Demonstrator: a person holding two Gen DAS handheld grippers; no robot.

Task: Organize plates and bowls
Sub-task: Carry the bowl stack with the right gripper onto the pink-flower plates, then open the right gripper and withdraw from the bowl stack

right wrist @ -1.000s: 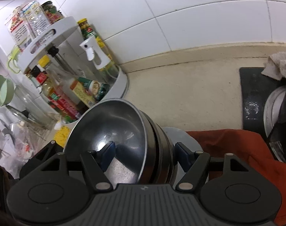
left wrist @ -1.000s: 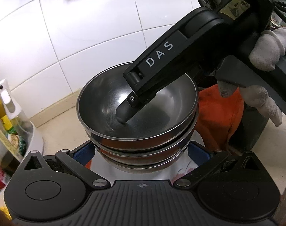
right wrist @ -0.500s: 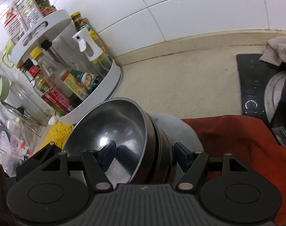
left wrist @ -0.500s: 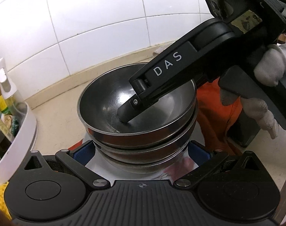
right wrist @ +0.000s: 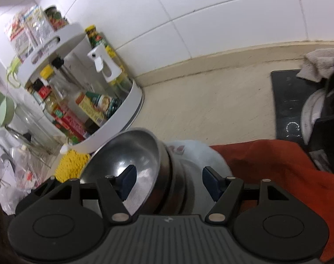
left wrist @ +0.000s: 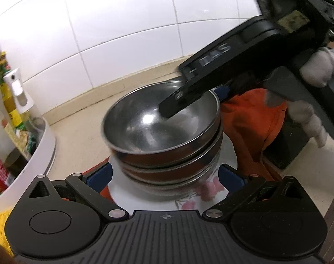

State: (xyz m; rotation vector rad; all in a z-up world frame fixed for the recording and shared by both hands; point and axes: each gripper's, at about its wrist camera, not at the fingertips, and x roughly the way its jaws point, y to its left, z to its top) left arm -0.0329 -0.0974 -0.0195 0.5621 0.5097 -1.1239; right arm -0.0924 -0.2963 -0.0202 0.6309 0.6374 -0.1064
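Observation:
A stack of steel bowls [left wrist: 160, 132] stands on a white flowered plate [left wrist: 193, 195] over an orange cloth [left wrist: 255, 118]. My left gripper [left wrist: 164, 177] is open, its blue pads either side of the plate's near edge, below the bowls. My right gripper [right wrist: 169, 181] is open and straddles the stack's rim: one finger [left wrist: 178, 105] hangs inside the top bowl, lifted off its bottom, the other outside. In the right wrist view the bowls [right wrist: 131, 154] look tilted, with the plate [right wrist: 200, 154] behind them.
A white two-tier spice rack [right wrist: 83, 101] with bottles and a spray bottle [left wrist: 19, 96] stands left against the tiled wall. A yellow sponge [right wrist: 72, 165] lies by it. A black induction hob [right wrist: 288, 103] with a rag [right wrist: 316, 66] is at the right.
My right gripper has opened and pulled back: its inner finger has risen off the top bowl's bottom towards the rim. The left view has backed away, showing more of the plate.

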